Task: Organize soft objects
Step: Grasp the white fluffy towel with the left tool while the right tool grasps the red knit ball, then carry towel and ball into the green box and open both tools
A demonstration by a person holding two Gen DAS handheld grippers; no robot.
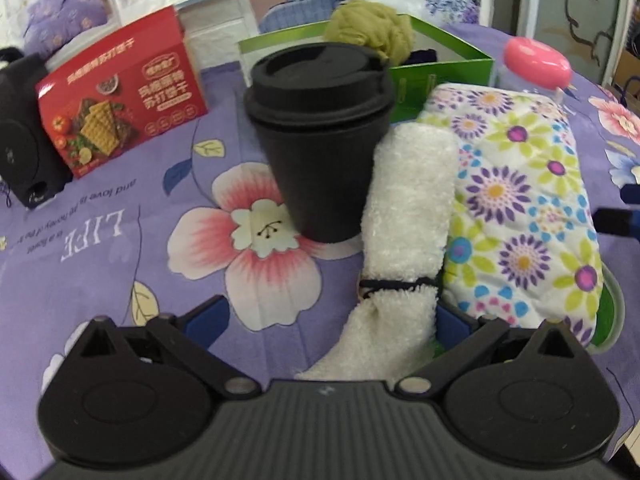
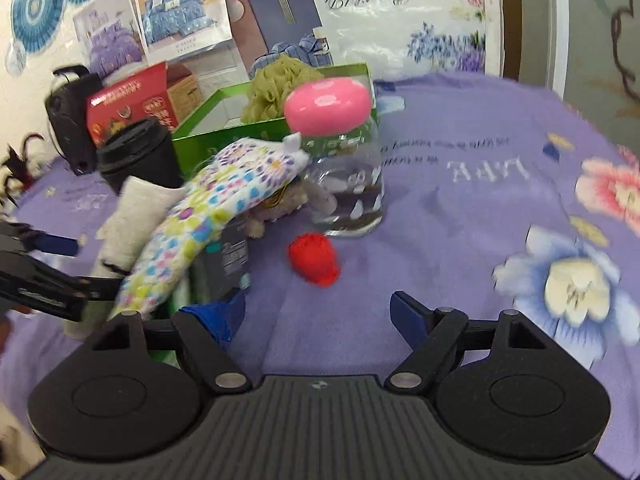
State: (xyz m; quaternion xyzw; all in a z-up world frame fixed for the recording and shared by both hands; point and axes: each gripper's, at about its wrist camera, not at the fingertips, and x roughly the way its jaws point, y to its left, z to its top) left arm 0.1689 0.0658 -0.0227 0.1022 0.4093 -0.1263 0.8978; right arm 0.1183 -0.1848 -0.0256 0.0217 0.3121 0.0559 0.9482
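A white fluffy rolled towel (image 1: 406, 216), tied with a dark band, lies between the fingers of my left gripper (image 1: 328, 320), which is wide open around its near end. A flowered quilted mitt (image 1: 524, 204) lies against the towel's right side. An olive mesh sponge (image 1: 370, 28) sits in a green box (image 1: 440, 72). In the right wrist view my right gripper (image 2: 320, 316) is open and empty above the cloth, with a small red soft object (image 2: 316, 258) just ahead. The mitt (image 2: 208, 216), the towel (image 2: 128, 216) and the box (image 2: 224, 136) are at its left.
A black lidded cup (image 1: 320, 140) stands just left of the towel. A red cracker box (image 1: 120, 108) and a black speaker (image 1: 24, 128) are at the far left. A glass jar with a pink lid (image 2: 344, 168) stands behind the red object. A purple flowered cloth (image 2: 460, 208) covers the table.
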